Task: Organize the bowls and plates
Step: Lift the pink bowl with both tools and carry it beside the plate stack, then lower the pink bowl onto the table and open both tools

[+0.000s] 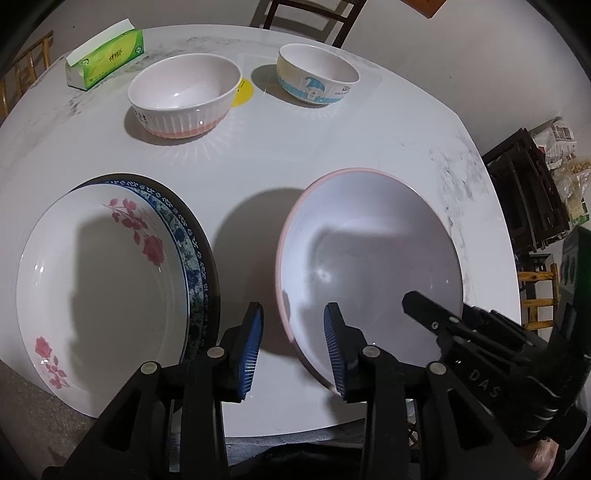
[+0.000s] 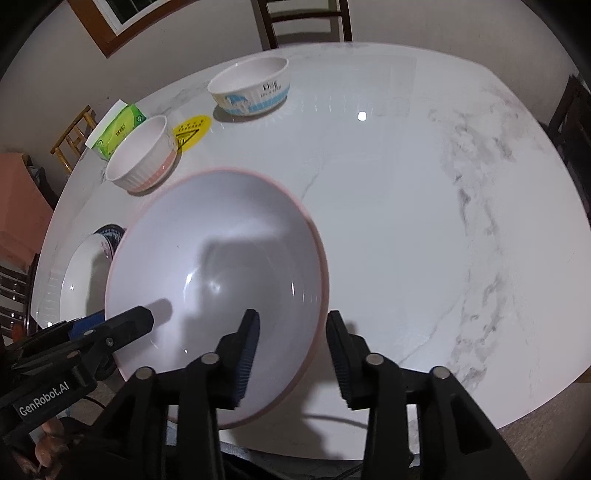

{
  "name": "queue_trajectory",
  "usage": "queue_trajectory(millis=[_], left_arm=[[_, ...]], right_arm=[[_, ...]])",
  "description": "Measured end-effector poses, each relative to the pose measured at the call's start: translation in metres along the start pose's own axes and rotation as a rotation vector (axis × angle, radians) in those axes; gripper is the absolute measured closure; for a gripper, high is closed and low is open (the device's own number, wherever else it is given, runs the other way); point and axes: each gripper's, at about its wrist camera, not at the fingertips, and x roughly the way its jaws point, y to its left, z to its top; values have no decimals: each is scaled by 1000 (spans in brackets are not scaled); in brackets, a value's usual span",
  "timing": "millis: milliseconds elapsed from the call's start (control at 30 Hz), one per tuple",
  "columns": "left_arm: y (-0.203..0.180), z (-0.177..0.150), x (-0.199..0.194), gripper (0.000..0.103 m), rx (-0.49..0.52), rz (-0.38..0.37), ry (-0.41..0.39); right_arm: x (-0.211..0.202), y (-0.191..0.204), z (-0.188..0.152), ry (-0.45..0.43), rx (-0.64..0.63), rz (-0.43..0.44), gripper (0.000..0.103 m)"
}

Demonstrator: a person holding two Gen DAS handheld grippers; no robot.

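We see a white marble-patterned table (image 2: 424, 221) with grey veining, and on its far side a green tissue pack (image 1: 105, 59) lying near a round yellow sticker (image 2: 192, 131). Beyond the far edge stands a dark wooden chair (image 2: 306, 22). At the right we see stacked dark stools (image 1: 524, 192) and a small yellow wooden stool (image 1: 539, 295).

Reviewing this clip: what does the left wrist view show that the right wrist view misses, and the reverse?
Left wrist only: the full plate stack, a rose plate on a blue-patterned one on a dark one; the right view catches only its edge. Also shelving at the far right.

Right wrist only: the table's bare veined right half and a framed window.

Both: the pink-rimmed bowl with a gripper straddling each side of its rim, jaws open, the ribbed bowl, the cartoon bowl, the tissue pack and the yellow sticker.
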Motion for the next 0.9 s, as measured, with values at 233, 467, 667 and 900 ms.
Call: queue_trajectory(millis=[233,467,667,900], left_arm=[[6,3,-5,68,-10,-2,-18],[10,6,-12,68,-15,-1,-40],[12,8,-19,67,-17,-4,-61],[17,13,-28,67,-18,4,-88]], right_arm=[[-11,-3,5,-27,1,-3,64],[-19,2,13,-58,-23,-24,64],[-29,7,20,-106,-54,-59,64],[-35,20,34,-126,-96,-59,64]])
